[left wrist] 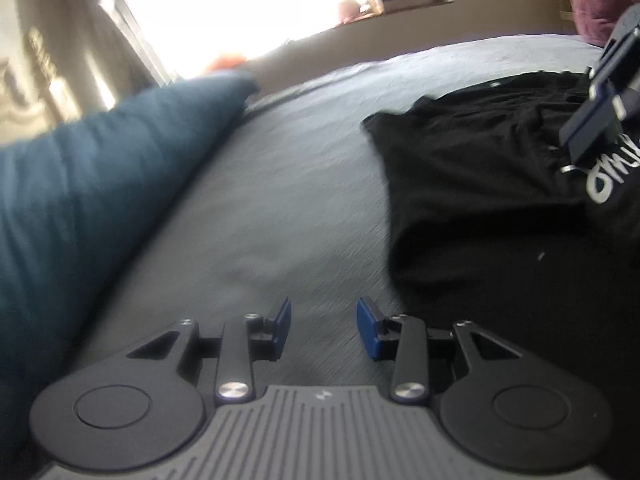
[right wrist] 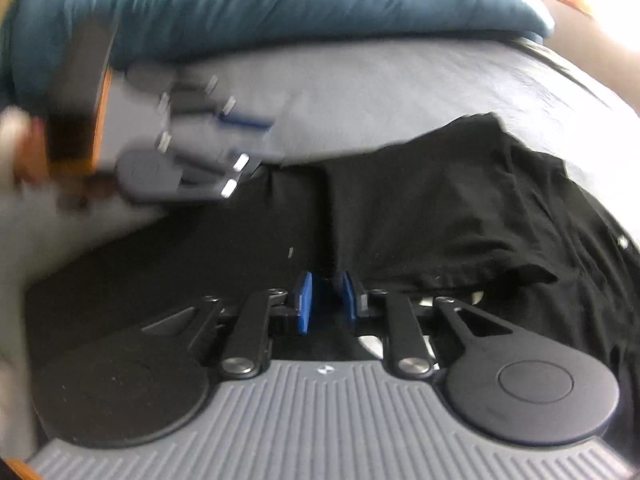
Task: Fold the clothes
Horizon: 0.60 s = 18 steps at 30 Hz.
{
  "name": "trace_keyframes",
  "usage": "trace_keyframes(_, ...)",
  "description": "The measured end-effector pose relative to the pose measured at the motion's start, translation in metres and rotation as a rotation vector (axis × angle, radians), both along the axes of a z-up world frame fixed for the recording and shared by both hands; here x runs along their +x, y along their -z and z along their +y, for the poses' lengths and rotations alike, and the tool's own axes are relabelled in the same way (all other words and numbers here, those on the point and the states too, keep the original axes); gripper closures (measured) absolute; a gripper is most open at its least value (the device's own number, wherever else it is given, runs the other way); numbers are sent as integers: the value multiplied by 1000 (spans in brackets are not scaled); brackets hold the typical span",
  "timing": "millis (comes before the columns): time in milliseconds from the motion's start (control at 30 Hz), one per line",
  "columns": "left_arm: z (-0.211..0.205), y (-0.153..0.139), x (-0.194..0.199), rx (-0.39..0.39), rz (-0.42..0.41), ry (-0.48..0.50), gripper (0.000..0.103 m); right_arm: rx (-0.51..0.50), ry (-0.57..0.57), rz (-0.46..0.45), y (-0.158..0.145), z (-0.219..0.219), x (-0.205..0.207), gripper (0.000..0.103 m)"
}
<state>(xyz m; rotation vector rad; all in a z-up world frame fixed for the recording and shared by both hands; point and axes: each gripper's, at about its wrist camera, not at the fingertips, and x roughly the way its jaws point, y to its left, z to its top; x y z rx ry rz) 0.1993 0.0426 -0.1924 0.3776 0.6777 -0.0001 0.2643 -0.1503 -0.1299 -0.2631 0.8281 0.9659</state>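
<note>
Fingers on my left gripper (left wrist: 323,328) stood apart with nothing between them, only grey bed (left wrist: 280,200) beneath. My right gripper (right wrist: 327,304) had its fingers nearly together, a narrow gap showing, and black cloth lay right at the tips; I could not tell whether they pinched it. I saw the black shirt (right wrist: 440,208) ahead and to the right of the right fingers, its long axis running across them. From the left fingers it lay off to the right. I judged the right hand nearer. A blue pillow (left wrist: 100,168) sat left.
</note>
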Motion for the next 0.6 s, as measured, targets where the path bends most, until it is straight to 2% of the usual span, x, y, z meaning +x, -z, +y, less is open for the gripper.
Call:
trace_keyframes(67,12,-4,-5,-8,12,-42,64,70,119,36,-4,-16,20,87)
trace_keyframes(200,13,-24,-2,-77,-64,-59,65,120,313,28,2,-38,53,87)
trace_keyframes(300,-14,-35,12,-127,-107,57,65,144,407,55,18,-46,74,87)
trace_keyframes(400,-49,-37,32,-201,-96,171,64,117,485,81,39,-48,88,89)
trace_keyframes(467,-70,-27,45,-200,-80,226,64,135,527,104,51,-52,93,91)
trace_keyframes(533,-86,-11,58,-152,-56,252,64,145,543,98,54,-53,93,91)
trace_keyframes(600,-89,7,67,-113,12,242,64,131,541,77,54,-50,92,91)
